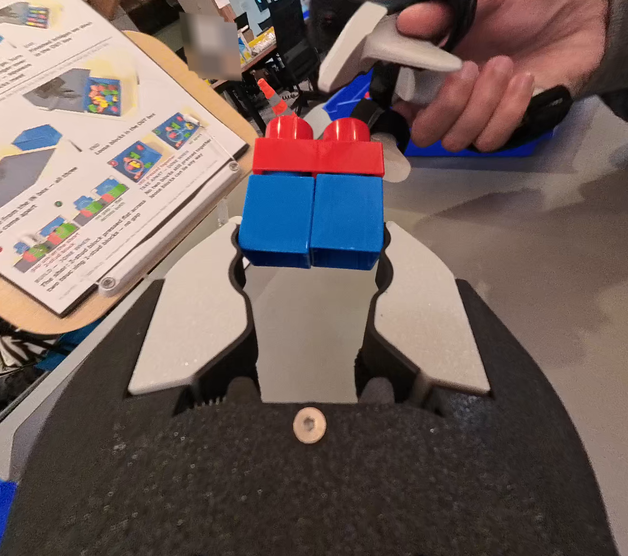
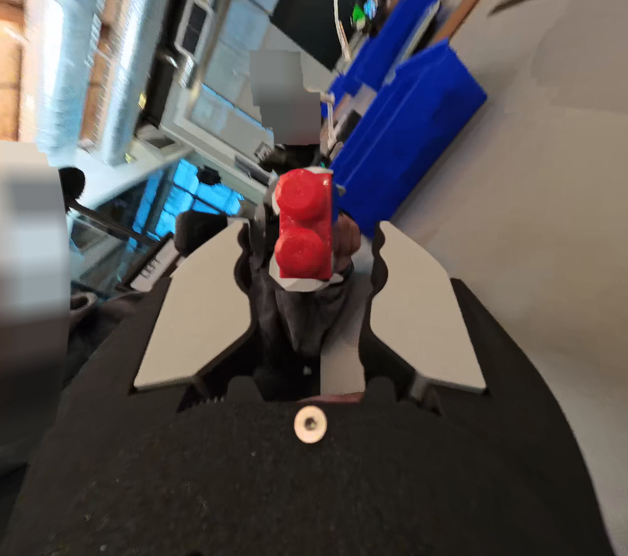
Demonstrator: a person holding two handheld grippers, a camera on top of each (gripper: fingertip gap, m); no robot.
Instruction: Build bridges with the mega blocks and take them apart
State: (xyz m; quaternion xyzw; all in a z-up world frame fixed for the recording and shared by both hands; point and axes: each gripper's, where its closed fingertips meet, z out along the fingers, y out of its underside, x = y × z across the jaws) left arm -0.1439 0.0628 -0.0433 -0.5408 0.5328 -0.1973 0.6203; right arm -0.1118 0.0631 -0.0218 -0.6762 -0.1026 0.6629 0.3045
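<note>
Left gripper (image 1: 311,234): narrowed onto two blue blocks (image 1: 278,217), pinching the pair side by side from their outer faces. Red block (image 1: 317,156) with two studs pressed across both, making a small bridge. All held in the air above the grey tabletop (image 1: 509,234), short of the blue bin (image 2: 407,132) by the far edge and beside the instruction sheet (image 1: 102,132) on its wooden board at the left edge. A thin dark gap shows under the red piece, so probably not fully seated.

Right gripper (image 2: 311,234): spread wide, holding nothing, pointed at the red block's studs, with one finger already beside the block's end in the left wrist view.

Likely handling: hollow hard plastic, so light, stiff and unlikely to break. Glossy faces, so prone to slipping under a shallow pinch. Friction at the studs is the only thing joining the pieces.

Best hold for the red block: the two flat end walls, low and square, not the rounded studs. Then a pull straight off, perhaps with a slight rock. Worth keeping firm pressure on the blue pair, since nothing but the squeeze and the red block keeps them together.
</note>
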